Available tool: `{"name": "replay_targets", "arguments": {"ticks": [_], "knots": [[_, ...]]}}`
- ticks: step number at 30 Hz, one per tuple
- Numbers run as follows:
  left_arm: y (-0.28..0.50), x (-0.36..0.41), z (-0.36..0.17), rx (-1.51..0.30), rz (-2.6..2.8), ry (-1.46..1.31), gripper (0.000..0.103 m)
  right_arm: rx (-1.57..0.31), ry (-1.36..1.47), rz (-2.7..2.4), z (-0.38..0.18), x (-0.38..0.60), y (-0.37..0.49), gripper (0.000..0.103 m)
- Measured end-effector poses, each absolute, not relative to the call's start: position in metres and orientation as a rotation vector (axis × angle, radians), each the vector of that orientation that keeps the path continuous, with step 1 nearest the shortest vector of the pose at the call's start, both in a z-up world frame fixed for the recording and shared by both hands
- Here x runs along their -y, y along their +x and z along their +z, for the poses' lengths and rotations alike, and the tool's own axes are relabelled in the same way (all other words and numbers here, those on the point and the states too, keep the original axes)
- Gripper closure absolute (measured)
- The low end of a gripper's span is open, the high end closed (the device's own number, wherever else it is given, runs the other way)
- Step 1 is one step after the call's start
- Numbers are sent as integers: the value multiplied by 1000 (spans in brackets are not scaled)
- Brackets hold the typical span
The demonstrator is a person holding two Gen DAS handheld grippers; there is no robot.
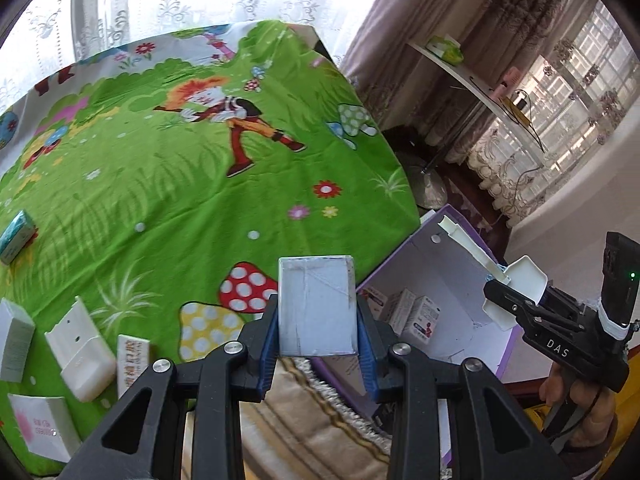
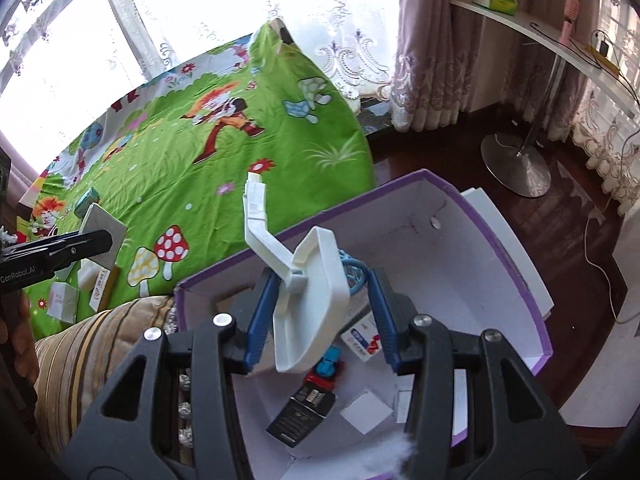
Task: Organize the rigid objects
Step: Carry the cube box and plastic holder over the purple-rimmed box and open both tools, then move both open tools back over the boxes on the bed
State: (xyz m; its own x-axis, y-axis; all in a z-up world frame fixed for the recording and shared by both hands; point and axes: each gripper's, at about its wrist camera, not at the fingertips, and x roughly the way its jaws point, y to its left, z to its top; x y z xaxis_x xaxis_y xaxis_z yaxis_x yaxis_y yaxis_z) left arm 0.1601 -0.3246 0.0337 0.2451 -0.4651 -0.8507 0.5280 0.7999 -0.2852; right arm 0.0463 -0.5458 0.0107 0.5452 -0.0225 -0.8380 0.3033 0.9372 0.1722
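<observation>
two objects were held at once, one in each gripper, and both were carried toward the purple box (image 2: pixel 516 248), which was judged to be the collecting place for the rigid things. the left gripper (image 1: pixel 318 316) was pinched on a small white box (image 1: pixel 317 306), its blue pads pressed against the box's two narrow sides so that the flat face stood upright and square between them; such a grip was probably chosen because the sides gave parallel surfaces that would not slip. the white box was seen over the near edge of the green cartoon sheet (image 1: pixel 192 168), just beside the purple box's wall and not yet over its opening.

the right gripper (image 2: pixel 320 320) was closed on a white plastic holder (image 2: pixel 312 300), taken by its broad tray-like part, with the long jointed arm left sticking up and away; the bulky end was likely taken because the thin arm would have turned in the pads. the holder hung above the purple box's interior, where a toy car (image 2: pixel 328 368), a black carton (image 2: pixel 300 412) and small packets already lay.

several white cartons (image 1: pixel 80 344) were left on the sheet, so the sorting was judged unfinished.
</observation>
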Motion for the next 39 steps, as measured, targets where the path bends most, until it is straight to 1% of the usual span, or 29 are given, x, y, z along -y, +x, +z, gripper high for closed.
{"name": "replay_targets", "arguments": {"ticks": [8,15,16,17,18,19,20,22,26,31,35,38,39], "knots": [[150,400,33,-1136,-788,126,68,-975,364,-304,5,588,25,52],[147,444,32,-1122,-862,118,67,-965,397,-367,4,609,18,51],[148,448,30,-1129,-870,117,66,-966,396,-372,4,610,18,47],[149,451,27,-1142,-869,117,62,-962,401,-377,4,611,17,45],[150,451,25,-1151,-864,113,60,-957,408,-379,4,612,17,40],[150,450,23,-1154,-863,105,56,-950,413,-379,5,612,15,37],[150,449,22,-1155,-863,99,52,-946,413,-381,6,612,15,36],[150,445,22,-1154,-855,94,50,-943,410,-388,7,612,15,35],[153,433,28,-1136,-845,49,50,-921,404,-391,15,608,15,32],[148,418,42,-1063,-855,49,49,-846,356,-385,34,595,15,23],[143,407,53,-1016,-857,67,49,-817,341,-366,47,584,18,19],[142,394,60,-1010,-845,53,49,-806,336,-358,55,575,21,13],[142,389,62,-1013,-844,42,49,-805,317,-367,58,570,23,9]]}}
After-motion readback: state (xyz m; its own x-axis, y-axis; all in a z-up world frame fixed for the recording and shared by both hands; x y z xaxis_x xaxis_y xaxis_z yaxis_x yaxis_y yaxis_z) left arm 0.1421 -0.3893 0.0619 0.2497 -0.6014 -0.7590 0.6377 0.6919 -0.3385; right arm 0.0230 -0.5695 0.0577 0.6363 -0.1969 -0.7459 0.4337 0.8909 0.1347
